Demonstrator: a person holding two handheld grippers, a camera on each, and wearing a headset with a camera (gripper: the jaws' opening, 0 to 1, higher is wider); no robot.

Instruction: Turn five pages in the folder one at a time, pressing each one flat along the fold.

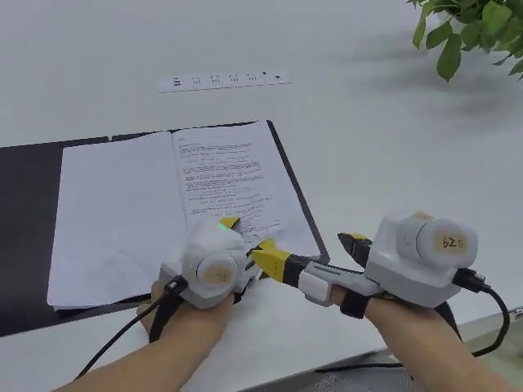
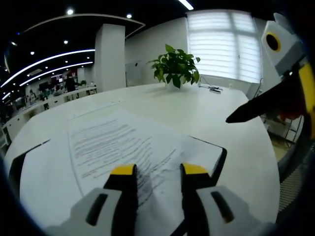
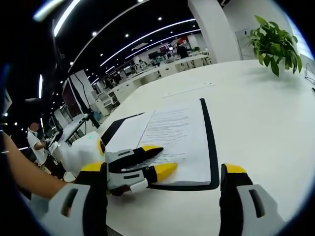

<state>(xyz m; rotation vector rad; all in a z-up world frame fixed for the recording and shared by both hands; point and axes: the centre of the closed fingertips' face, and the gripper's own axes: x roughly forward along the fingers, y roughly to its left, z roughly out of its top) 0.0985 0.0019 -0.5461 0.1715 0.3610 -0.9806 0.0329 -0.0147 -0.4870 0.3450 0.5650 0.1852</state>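
**White table with one open folder and two grippers**

One white table [image 1: 368,147] bears one white power strip [image 1: 222,80], one green leafy plant [image 1: 466,28] and one black folder [image 1: 24,204]. The folder lies open flat and holds a blank left sheet [image 1: 114,212] and a printed right sheet [image 1: 229,175]. Left gripper [image 1: 241,233]: jaws slightly parted, tips on the printed sheet's near corner. Right gripper [image 1: 310,249]: jaws spread wide, grasping nothing, just beside the folder's right edge.
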